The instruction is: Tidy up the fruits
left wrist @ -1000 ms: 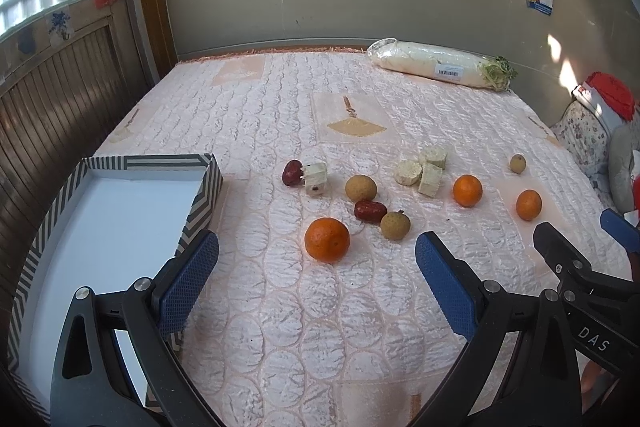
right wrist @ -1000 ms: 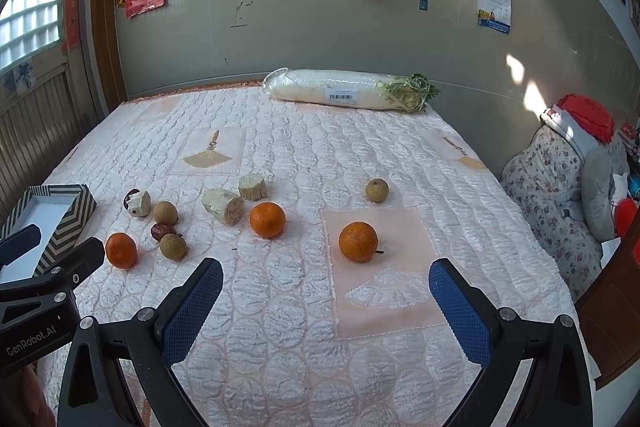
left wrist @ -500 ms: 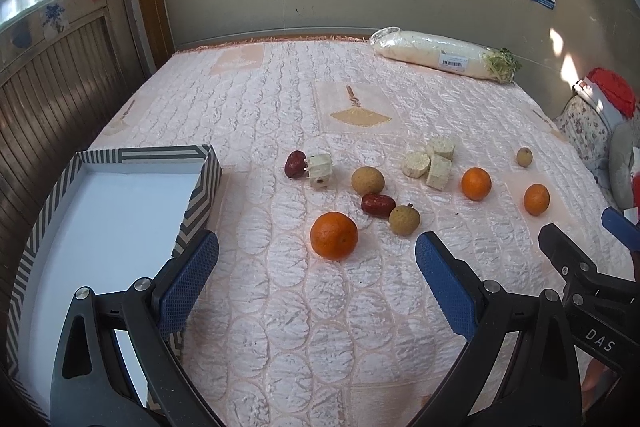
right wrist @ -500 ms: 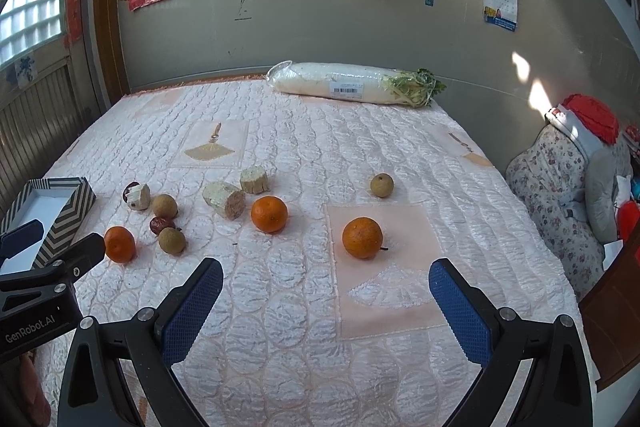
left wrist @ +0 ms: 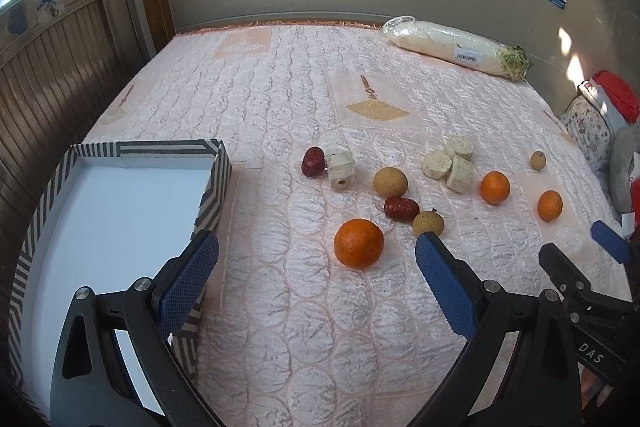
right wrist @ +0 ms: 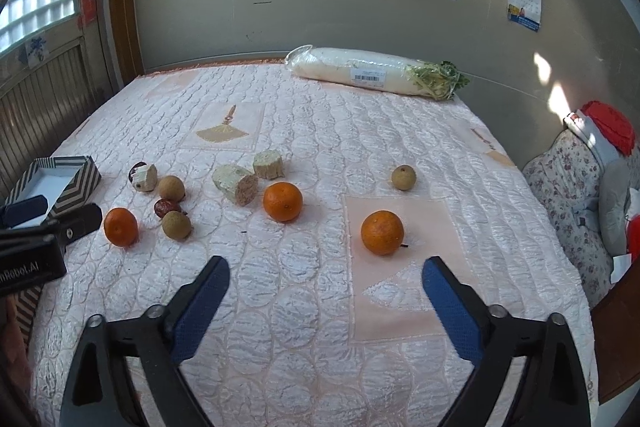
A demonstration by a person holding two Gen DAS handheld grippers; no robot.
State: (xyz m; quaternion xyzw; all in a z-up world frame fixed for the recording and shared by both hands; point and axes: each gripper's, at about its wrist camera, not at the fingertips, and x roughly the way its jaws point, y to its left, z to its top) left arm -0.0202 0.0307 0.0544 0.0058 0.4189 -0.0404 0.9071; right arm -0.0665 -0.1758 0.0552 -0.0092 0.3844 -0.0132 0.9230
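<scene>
Fruits lie scattered on a pink quilted bed. In the left wrist view, a near orange (left wrist: 359, 243) sits just ahead of my open, empty left gripper (left wrist: 316, 259), with red dates (left wrist: 401, 207), brown longans (left wrist: 390, 182) and pale cut chunks (left wrist: 448, 163) beyond. A striped box (left wrist: 216, 167) with a white inside stands at the left. In the right wrist view, my open, empty right gripper (right wrist: 326, 281) hovers short of two oranges (right wrist: 382, 231) (right wrist: 282, 201); a third orange (right wrist: 121, 227) lies at the left.
A wrapped white radish (right wrist: 372, 71) lies at the bed's far edge by the wall. A floral cushion and red item (right wrist: 588, 163) sit off the bed's right side. Wood panelling (left wrist: 52, 79) runs along the left.
Both grippers have moved forward and slightly down toward the fruits. Both stay open. Nothing on the bed has moved.
</scene>
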